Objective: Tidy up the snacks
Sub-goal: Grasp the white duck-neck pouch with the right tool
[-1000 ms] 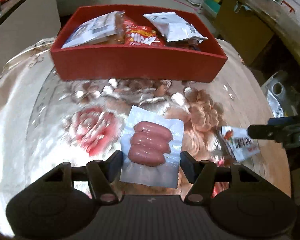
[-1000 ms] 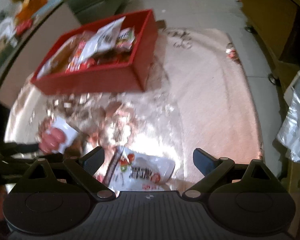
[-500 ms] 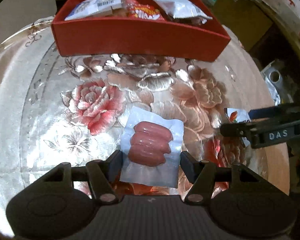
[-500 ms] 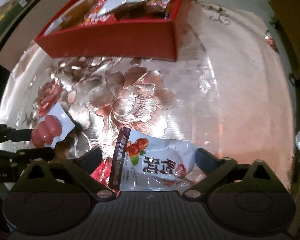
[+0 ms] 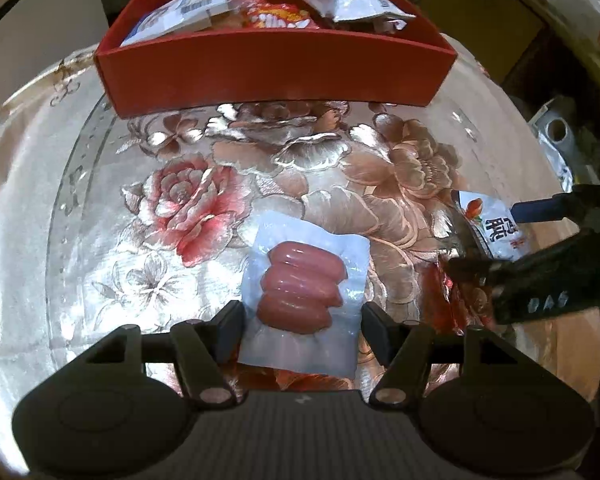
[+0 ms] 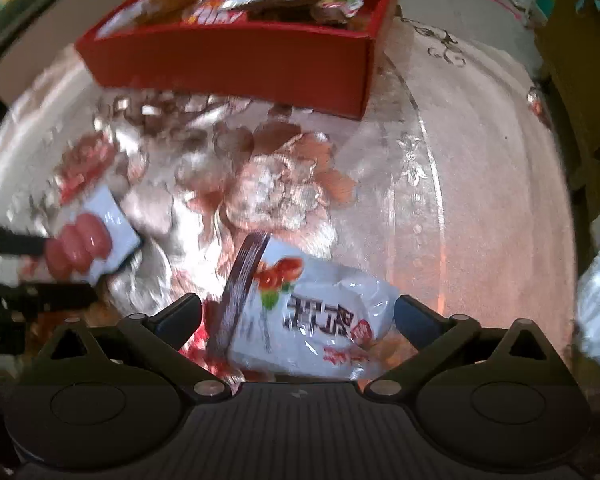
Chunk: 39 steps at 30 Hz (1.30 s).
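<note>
Shiny floral cloth (image 5: 180, 208): covers the table, all pink and silver blooms; everything else rests on it.
Red box (image 5: 276, 68): stands at the far side of the cloth, already part-filled with snack packets (image 5: 340, 0); its near wall faces both grippers.
White snack bag (image 6: 320, 320): lies flat on the cloth near the table's front, red fruit and dark print on its face, a dark seam along one end. It is between the fingers of the right gripper (image 6: 296, 316).
Right fingers: spread wide and closing just now, one on either side of the bag; there is a gap at each side, so nothing is pinched.
Sausage pack (image 5: 306, 294): a clear pouch with pink sausages, well short of the box.
Left gripper (image 5: 302, 326): its fingers pinch the pack's near end by both side edges.
Step in hand: both hands are picking up, the left with its pack gripped, the right about to grip.
Next move: the right fingers need to close until they bite the bag, then both packs want lifting clear of the cloth and over the box's near wall.
</note>
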{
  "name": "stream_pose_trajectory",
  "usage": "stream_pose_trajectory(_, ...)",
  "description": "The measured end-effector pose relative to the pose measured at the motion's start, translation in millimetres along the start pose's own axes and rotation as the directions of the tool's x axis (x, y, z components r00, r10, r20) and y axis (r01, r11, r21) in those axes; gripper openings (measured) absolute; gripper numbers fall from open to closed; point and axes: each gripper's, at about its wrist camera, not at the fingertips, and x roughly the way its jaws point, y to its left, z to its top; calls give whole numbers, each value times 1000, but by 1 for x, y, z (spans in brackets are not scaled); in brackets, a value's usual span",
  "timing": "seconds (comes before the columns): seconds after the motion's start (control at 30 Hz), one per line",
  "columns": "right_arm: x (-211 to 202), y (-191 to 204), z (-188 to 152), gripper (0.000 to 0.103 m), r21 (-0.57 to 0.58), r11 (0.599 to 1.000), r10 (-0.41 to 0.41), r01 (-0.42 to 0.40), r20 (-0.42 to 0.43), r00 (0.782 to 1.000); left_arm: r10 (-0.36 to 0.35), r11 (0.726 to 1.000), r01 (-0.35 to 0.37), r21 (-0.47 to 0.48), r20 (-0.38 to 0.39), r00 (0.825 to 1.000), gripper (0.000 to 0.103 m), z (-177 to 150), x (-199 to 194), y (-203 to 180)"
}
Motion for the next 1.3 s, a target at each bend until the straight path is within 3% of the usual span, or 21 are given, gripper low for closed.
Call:
stream_pose_trajectory(0.13, -4, 13, -7, 90, -41, 999, -5, 5, 2, 1000, -13, 1000, 12, 23, 21, 1000, 57, 1, -6, -4)
stream_pose_trajectory(0.27, -18, 8, -7, 77, 4, 999, 39, -39, 41, 998, 5, 999, -8, 44, 51, 999, 57, 2, -13, -7)
stream_pose_trajectory(0.4, -19, 6, -9, 77, 23, 999, 47, -48, 45, 998, 10, 999, -12, 39, 57, 998, 57, 3, -14, -4)
stream_pose_trajectory(0.5, -18, 6, -12, 83, 20, 998, 54, -55, 35, 998, 12, 999, -14, 40, 56, 998, 58, 4, -14, -4)
stream_pose_trajectory(0.57, -15, 7, -12, 102, 25, 997, 77, -78, 25, 997, 10, 999, -12, 43, 55, 998, 58, 3, -14, -5)
stream_pose_trajectory(0.6, -13, 7, -12, 103, 25, 995, 92, -93, 9, 996, 10, 999, -12, 43, 54, 999, 58, 3, -14, -5)
stream_pose_trajectory(0.73, -4, 12, -20, 103, -17, 996, 90, -91, -45, 995, 12, 999, -14, 41, 48, 999, 58, 3, -14, -3)
stream_pose_trajectory(0.87, -8, 17, -34, 103, -51, 995, 81, -82, -30, 996, 20, 999, -21, 35, 34, 999, 58, 1, -10, 0)
stream_pose_trajectory(1.0, -6, 35, -53, 103, -193, 981, 3, 4, 34, 999, 30, 999, -31, 39, 19, 999, 59, 0, -6, -1)
stream_pose_trajectory(1.17, -9, 21, -54, 103, -195, 980, 66, -40, 127, 990, 34, 998, -35, 50, 8, 999, 59, 1, -2, -5)
stream_pose_trajectory(1.3, -9, 29, -45, 103, -328, 944, 38, -47, -35, 999, 20, 998, -21, 64, 6, 1000, 61, 1, -2, -7)
